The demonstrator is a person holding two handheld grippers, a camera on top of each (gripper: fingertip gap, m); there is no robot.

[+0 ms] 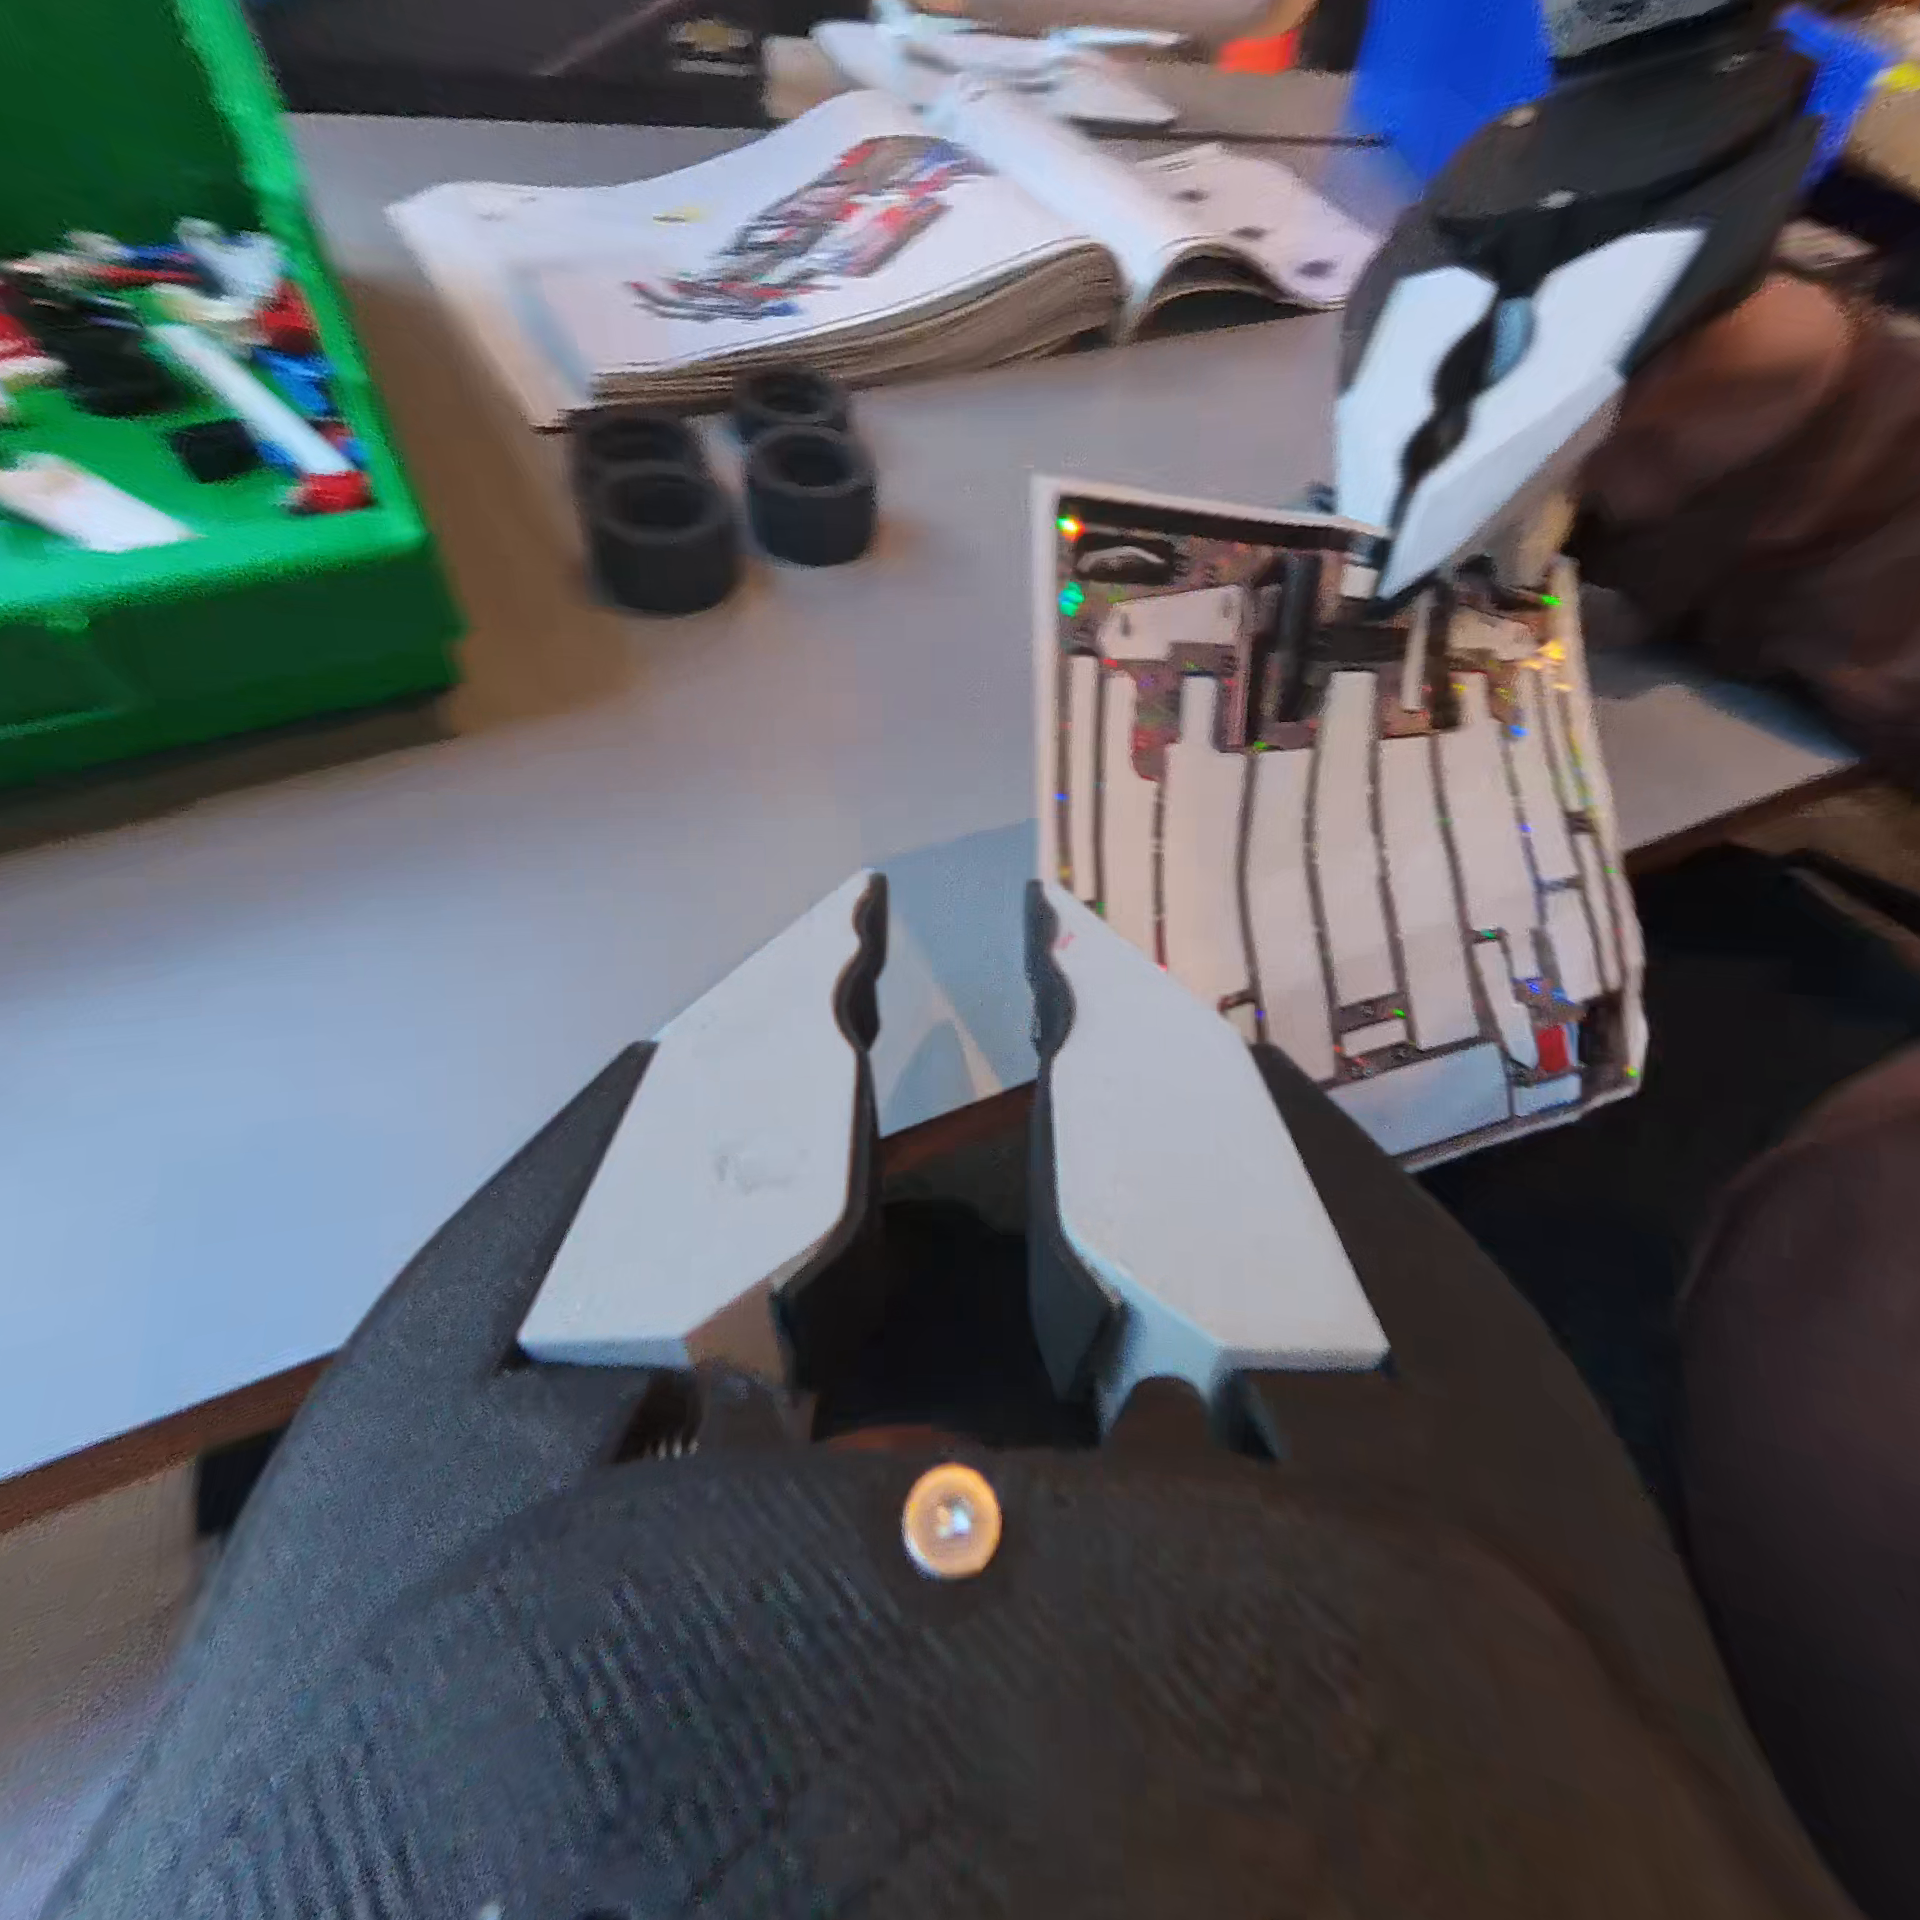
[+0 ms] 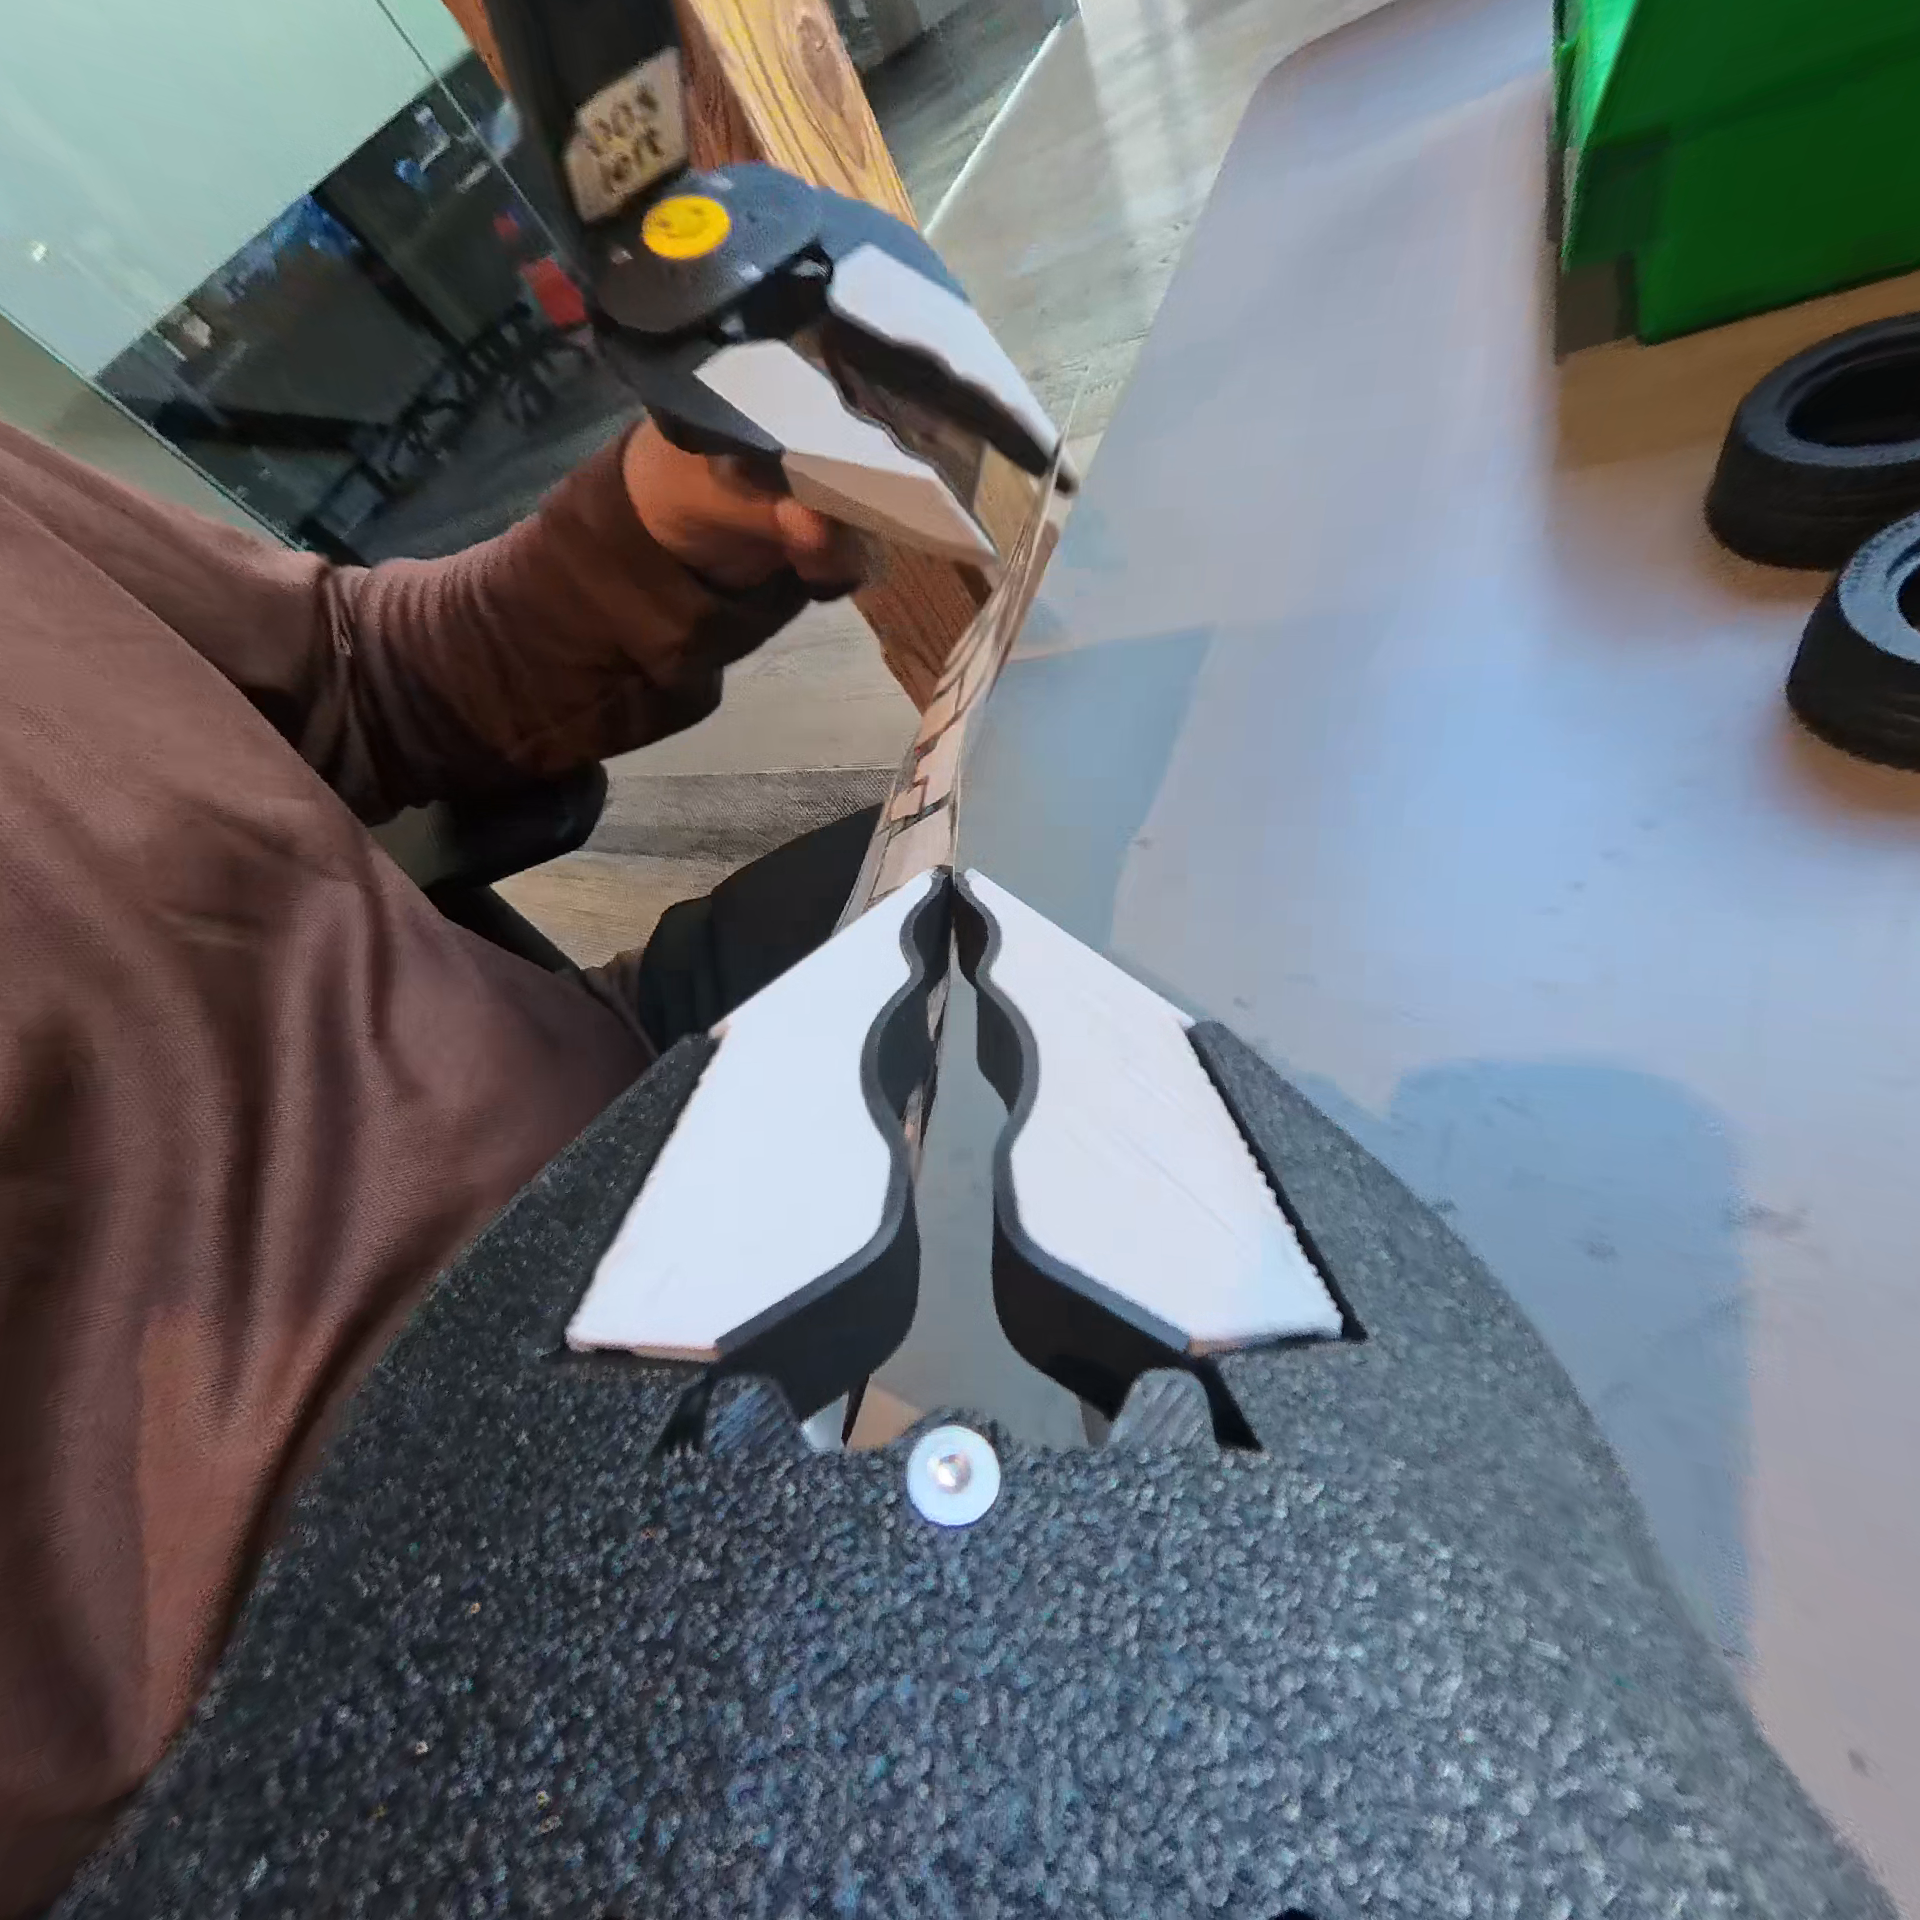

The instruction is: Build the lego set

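Note:
A shiny sticker sheet (image 1: 1351, 831) with white strips and several peeled gaps hangs tilted over the table's front edge. My right gripper (image 1: 1392, 561) is shut on its upper edge. In the right wrist view the sheet (image 2: 956, 707) is edge-on and runs away from my closed right gripper (image 2: 951, 883). My left gripper (image 1: 956, 904) is open and empty. Its right finger sits just beside the sheet's lower left corner. In the right wrist view the left gripper (image 2: 1023, 509) is at the sheet's far end, held by a hand in a brown sleeve.
A green bin (image 1: 208, 582) with loose bricks stands at the left of the grey table (image 1: 416, 883). Several black tyres (image 1: 727, 488) lie beside an open instruction booklet (image 1: 831, 239). Two tyres (image 2: 1829, 447) and the bin (image 2: 1745, 156) also show in the right wrist view. The tips of one gripper are about 12 cm away from the tips of the other.

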